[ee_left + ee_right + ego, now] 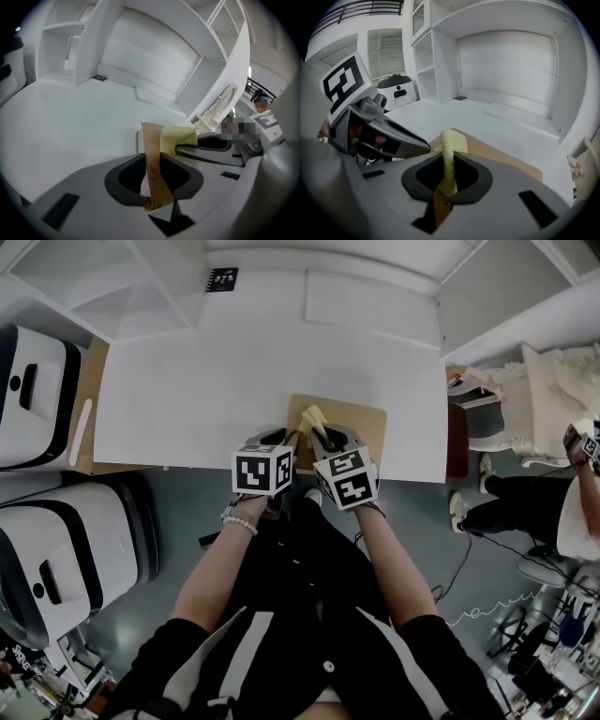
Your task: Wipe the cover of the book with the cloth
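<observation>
A brown-covered book [361, 423] lies at the front edge of the white table [234, 381]. My left gripper [278, 439] is shut on the book's near left edge; in the left gripper view the brown cover [151, 140] stands clamped between the jaws of the left gripper [153, 161]. My right gripper [328, 439] sits just to the right of it, shut on a folded yellow cloth [314, 420]. In the right gripper view the cloth [451, 145] rises from between the jaws of the right gripper [449, 168], over the book [501, 157]. The cloth [178, 137] rests against the cover.
Two white machines [33, 395] [66, 559] stand left of the table. A small black card [223, 279] lies at the back. White shelving [506, 65] rises behind. A chair with cream fabric [553, 381] and a seated person [562, 502] are at the right.
</observation>
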A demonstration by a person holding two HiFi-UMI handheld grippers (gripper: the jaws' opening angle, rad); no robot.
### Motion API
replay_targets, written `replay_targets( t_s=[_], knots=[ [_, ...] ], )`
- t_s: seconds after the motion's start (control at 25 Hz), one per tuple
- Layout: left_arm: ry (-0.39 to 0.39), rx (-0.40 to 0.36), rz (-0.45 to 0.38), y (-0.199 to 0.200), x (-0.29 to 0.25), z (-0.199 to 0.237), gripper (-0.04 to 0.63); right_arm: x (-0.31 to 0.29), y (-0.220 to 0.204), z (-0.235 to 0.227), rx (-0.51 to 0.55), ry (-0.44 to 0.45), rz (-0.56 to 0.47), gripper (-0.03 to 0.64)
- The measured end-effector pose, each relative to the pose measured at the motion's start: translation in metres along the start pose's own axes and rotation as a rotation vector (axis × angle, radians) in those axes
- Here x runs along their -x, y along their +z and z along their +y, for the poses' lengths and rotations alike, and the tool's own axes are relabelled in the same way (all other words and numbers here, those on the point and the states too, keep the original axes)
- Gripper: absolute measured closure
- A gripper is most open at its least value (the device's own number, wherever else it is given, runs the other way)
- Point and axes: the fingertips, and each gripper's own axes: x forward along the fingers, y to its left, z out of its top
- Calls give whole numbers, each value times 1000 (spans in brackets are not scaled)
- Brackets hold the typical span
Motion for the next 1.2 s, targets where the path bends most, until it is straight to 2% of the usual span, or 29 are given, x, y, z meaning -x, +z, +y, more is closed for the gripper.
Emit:
replay_targets(
  t_s=[0.64, 1.2],
  knots=[
    [7, -18, 1, 0, 0, 1, 499, 6, -4, -3, 11, -3, -4, 580],
    [3, -28, 8, -1, 1, 1, 499, 52, -51, -63, -139, -163, 12, 580]
  ],
)
